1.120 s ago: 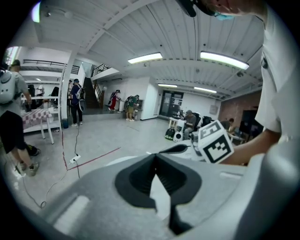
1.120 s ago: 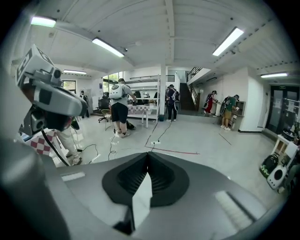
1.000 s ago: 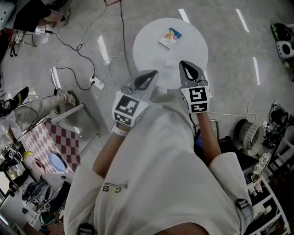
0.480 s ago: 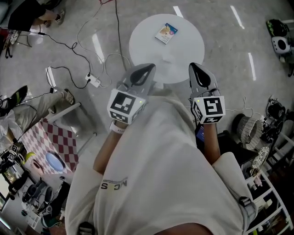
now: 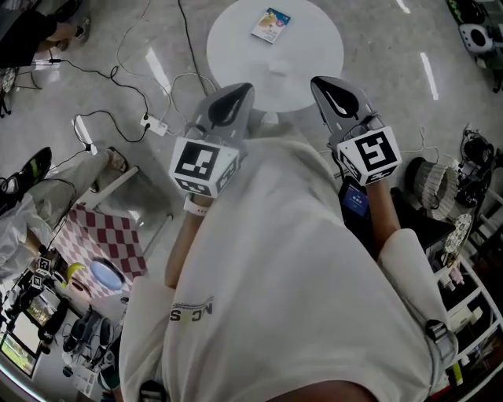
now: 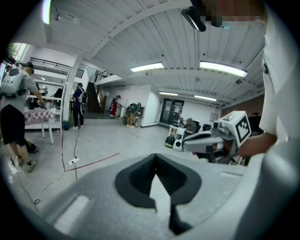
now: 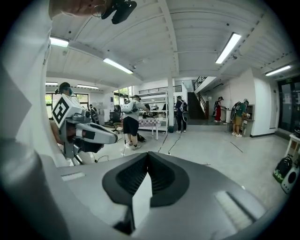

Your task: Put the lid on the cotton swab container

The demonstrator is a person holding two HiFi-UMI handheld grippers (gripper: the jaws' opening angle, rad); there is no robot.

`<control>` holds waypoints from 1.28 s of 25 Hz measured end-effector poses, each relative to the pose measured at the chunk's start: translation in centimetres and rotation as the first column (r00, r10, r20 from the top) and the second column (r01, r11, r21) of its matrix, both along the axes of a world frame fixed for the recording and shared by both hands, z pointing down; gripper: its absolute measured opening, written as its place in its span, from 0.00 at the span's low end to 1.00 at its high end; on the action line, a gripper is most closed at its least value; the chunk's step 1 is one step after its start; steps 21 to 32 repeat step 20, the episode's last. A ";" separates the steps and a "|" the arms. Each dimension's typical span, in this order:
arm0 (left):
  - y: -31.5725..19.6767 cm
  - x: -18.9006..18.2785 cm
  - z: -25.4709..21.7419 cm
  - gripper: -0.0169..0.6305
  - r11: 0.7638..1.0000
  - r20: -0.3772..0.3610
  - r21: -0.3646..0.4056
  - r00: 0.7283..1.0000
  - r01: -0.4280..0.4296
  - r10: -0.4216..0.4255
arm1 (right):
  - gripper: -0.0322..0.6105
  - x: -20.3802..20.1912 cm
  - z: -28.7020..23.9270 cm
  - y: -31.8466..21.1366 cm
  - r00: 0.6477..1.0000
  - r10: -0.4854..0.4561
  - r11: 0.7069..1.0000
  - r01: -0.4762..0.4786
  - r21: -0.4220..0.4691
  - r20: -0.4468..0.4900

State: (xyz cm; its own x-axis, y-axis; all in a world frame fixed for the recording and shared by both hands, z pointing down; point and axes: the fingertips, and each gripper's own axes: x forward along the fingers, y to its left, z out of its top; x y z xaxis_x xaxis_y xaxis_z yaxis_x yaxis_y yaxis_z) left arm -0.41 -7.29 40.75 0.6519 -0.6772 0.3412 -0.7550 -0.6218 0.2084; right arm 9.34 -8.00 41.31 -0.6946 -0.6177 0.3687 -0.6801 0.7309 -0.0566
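Note:
A small flat package with colourful print [image 5: 271,24] lies on the far side of a round white table [image 5: 306,47] ahead of me; I cannot tell whether it is the swab container. Both grippers are raised in front of my chest, short of the table's near edge. The left gripper [image 5: 233,101] has its jaws together with nothing held, as its own view shows [image 6: 155,158]. The right gripper [image 5: 336,92] is likewise shut and empty [image 7: 147,155]. Each gripper view shows the other gripper: the right one [image 6: 212,140] and the left one [image 7: 92,131]. No lid shows clearly.
Cables and a power strip [image 5: 148,122] run over the grey floor at left. A red-checkered table [image 5: 102,238] stands at lower left, racks and gear [image 5: 464,235] at right. Several people [image 7: 131,119] stand in the hall behind.
The table and package have slid up the head view. Both grippers have risen, look larger and stand a little wider apart. Both stay shut.

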 end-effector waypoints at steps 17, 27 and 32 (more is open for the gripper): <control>-1.3 2.1 0.1 0.02 0.999 0.002 -0.016 1.000 -0.028 0.028 | 0.05 2.2 0.2 -0.9 0.995 0.093 0.995 -0.092 -0.028 0.042; -2.0 2.3 0.2 0.02 0.999 0.004 -0.019 0.999 -0.033 0.033 | 0.05 2.4 0.5 -1.5 0.994 0.102 0.995 -0.101 -0.025 0.031; -2.0 2.3 0.2 0.02 0.999 0.004 -0.019 0.999 -0.033 0.033 | 0.05 2.4 0.5 -1.5 0.994 0.102 0.995 -0.101 -0.025 0.031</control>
